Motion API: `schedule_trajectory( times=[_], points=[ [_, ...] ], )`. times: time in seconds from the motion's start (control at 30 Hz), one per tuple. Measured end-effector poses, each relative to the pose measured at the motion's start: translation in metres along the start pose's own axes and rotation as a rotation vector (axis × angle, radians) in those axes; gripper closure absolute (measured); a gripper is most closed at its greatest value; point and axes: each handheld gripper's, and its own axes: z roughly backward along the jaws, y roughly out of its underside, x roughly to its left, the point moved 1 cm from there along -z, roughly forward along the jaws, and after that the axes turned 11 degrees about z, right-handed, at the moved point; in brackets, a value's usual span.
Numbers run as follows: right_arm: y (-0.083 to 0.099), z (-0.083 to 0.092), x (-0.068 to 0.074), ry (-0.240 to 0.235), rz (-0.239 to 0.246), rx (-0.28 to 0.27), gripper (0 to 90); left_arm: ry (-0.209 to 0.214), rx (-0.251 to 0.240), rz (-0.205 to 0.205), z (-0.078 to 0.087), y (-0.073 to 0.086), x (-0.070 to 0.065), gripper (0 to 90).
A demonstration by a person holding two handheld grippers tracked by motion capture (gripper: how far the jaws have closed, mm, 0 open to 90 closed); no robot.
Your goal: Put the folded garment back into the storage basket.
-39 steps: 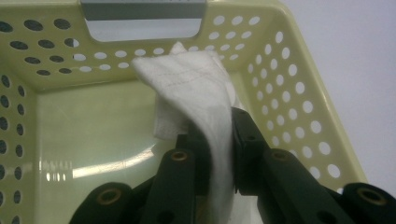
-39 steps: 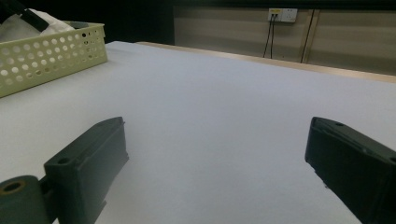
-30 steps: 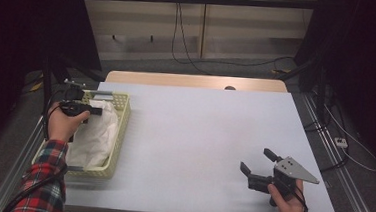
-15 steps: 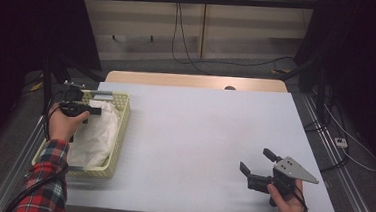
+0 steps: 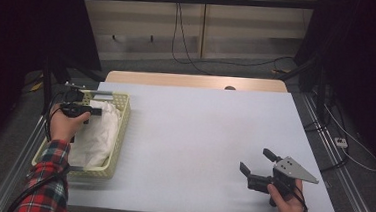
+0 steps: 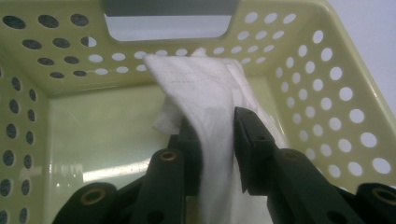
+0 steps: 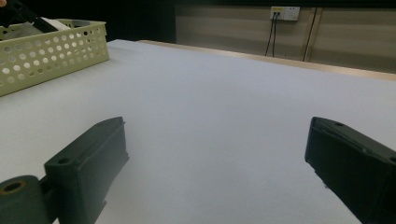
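No writing is readable anywhere. The white cloth [image 6: 212, 107] lies in the pale yellow perforated basket [image 5: 120, 126] at the table's [image 5: 199, 137] left edge. The left gripper [image 6: 215, 140] has a fold of cloth between its jaws, which have just been opening slightly. The high view adds the right gripper [image 5: 256, 167], jaws wide apart and empty, near right.

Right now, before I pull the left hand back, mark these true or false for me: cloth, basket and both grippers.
1. The white cloth sits between the left gripper jaws. True.
2. The yellow basket stands at the table's right edge. False: at the left edge.
3. The right gripper is shut on a cloth. False: open, above the bare table.
4. The basket walls are perforated. True.
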Motion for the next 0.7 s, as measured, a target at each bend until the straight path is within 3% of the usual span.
schedule_trajectory(
  times=[0.37, 0.47, 0.5, 0.7],
  points=[
    [0.0, 0.0, -0.0004, -0.001, 0.003, -0.001, 5.5, -0.02, -0.021, 0.002, -0.0013, -0.0001, 0.0031, 64.1],
    [-0.0002, 0.0003, -0.0003, 0.0, 0.001, -0.001, 5.5, -0.023, -0.006, -0.021, -0.0007, -0.0002, 0.0048, 61.9],
    [-0.0004, 0.0004, -0.0003, 0.001, -0.002, -0.002, 5.5, -0.025, -0.027, -0.002, -0.0019, 0.0002, 0.0038, 60.1],
    [-0.0002, 0.0004, -0.0004, -0.003, 0.001, -0.003, 5.5, -0.042, -0.04, -0.013, -0.0006, 0.0008, 0.0063, 55.2]
  ],
)
